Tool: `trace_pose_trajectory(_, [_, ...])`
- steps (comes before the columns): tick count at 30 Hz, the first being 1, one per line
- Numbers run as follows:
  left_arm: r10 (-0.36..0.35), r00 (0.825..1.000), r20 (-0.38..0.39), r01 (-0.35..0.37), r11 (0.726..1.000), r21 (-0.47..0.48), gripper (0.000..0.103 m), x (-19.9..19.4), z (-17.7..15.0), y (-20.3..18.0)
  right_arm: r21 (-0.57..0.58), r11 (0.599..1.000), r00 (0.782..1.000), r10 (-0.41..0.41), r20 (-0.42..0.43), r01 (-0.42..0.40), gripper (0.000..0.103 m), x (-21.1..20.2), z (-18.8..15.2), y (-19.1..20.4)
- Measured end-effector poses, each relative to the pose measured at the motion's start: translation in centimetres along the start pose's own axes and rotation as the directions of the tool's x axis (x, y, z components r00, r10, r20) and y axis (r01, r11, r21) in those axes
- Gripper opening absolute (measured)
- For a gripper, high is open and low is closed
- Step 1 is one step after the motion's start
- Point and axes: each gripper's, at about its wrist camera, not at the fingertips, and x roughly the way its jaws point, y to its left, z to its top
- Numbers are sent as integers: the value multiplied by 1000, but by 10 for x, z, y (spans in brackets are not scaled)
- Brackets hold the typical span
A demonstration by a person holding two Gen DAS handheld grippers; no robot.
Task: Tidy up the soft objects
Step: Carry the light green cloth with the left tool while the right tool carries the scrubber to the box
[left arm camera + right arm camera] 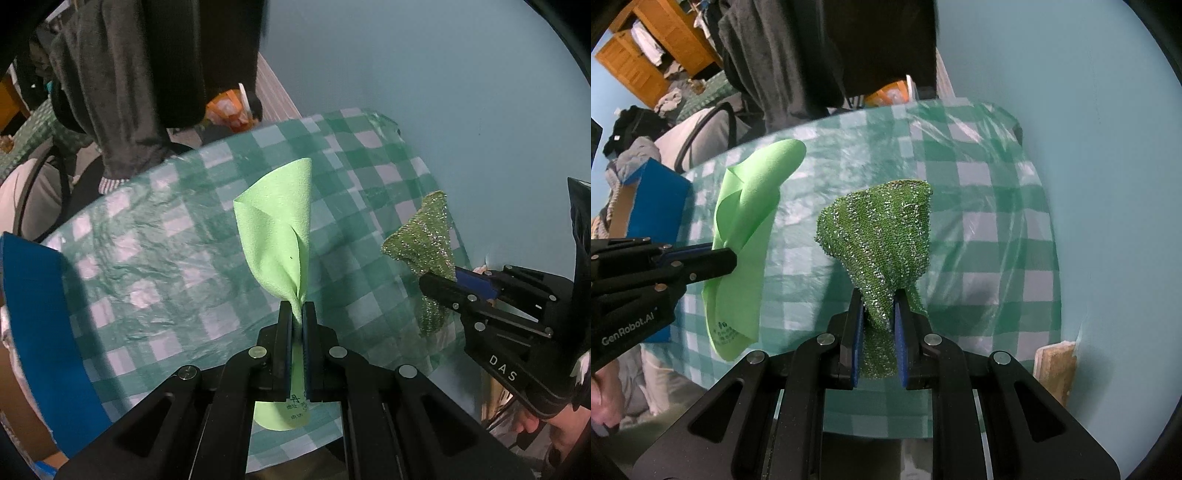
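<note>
Right up close, between the black arms of the left gripper (297, 314), a smooth light green cloth (277, 229) is pinched tight at a gathered waist, its upper part fanning into a loose cone and a printed corner drooping below the pads. Beside it, the right gripper (879, 306) is clamped in the same way on a sparkly green scouring cloth (882, 236), which bunches thickly enough that the blue pads (899, 332) stand a little apart around it. Both pieces hang clear of the table (997, 206) with its green and white checked plastic cover, so neither is dragging. The step in hand looks like carrying the two soft pieces off to wherever they belong, and doing it well means keeping both grips firm on those gathered folds, holding the hands far enough apart that the cloths do not tangle, and lowering each one so its loose tail lands first rather than crumpling under the fingers. A blue box (659, 206) stands at the table's left edge and may be the destination, though I cannot tell for sure. Farther off, dark clothing (783, 62) hangs over the back of the table, with a pale blue wall (1071, 92) behind to the right and a wooden shelf unit (653, 48) across the room.
</note>
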Motion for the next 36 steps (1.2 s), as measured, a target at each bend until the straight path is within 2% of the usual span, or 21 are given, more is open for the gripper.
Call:
trace_pose_trajectory(17, [76, 993, 93, -69, 994, -82, 4, -64, -23, 66, -105, 994, 998, 43, 48, -37, 15, -28, 30, 72])
trace_pose_trajectory(36, [138, 978, 155, -106, 975, -198, 4, -111, -53, 139, -242, 966, 991, 112, 78, -90, 15, -38, 61, 156])
